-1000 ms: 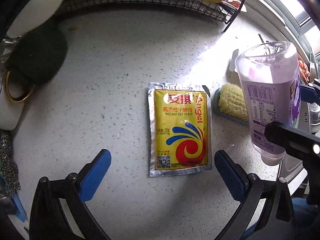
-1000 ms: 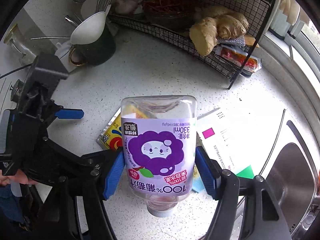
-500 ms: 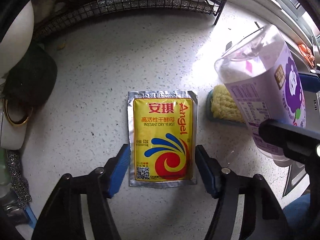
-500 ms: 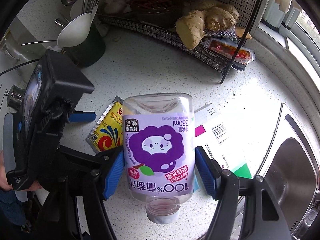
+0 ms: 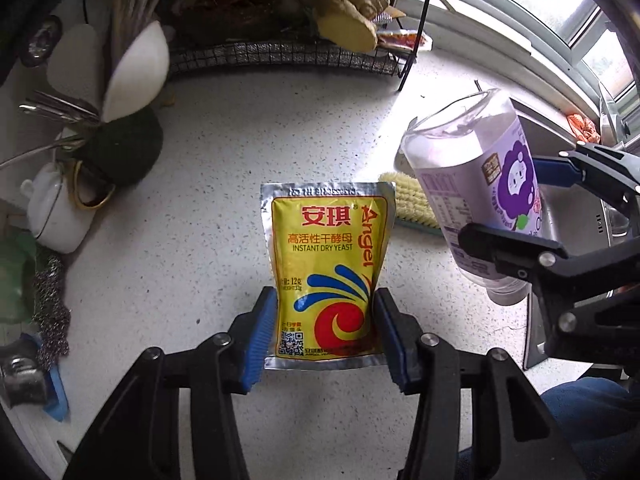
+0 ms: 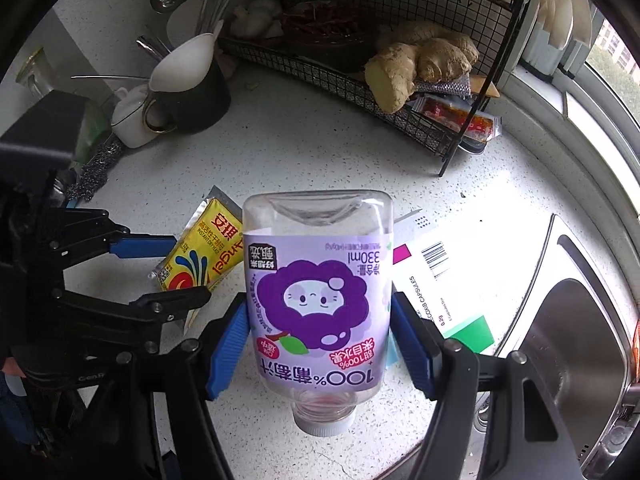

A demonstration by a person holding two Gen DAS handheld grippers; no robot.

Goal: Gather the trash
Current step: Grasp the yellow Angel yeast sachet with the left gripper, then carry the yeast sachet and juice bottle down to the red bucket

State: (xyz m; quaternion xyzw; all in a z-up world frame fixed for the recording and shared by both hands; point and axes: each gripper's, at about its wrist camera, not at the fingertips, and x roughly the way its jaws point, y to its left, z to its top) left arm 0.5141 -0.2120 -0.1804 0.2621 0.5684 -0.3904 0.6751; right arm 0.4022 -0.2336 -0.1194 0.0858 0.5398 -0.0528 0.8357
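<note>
Closing on the yellow yeast packet (image 5: 326,276), the left gripper (image 5: 326,336) has its blue jaws pressed against the packet's two side edges, holding it clear of the speckled worktop (image 5: 208,208). The right gripper (image 6: 322,344) has its jaws clamped on an empty juice bottle (image 6: 320,304), cap end toward the camera, above a white box (image 6: 440,276) beside the sink (image 6: 576,344).

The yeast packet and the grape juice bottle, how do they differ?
The yeast packet is a flat yellow foil sachet; the grape juice bottle is a bulky clear plastic bottle with a purple label. The packet is pinched by its side edges in the left gripper, whose jaws are closing; the bottle hangs cap-down in the right gripper. Both are gripped.
</note>
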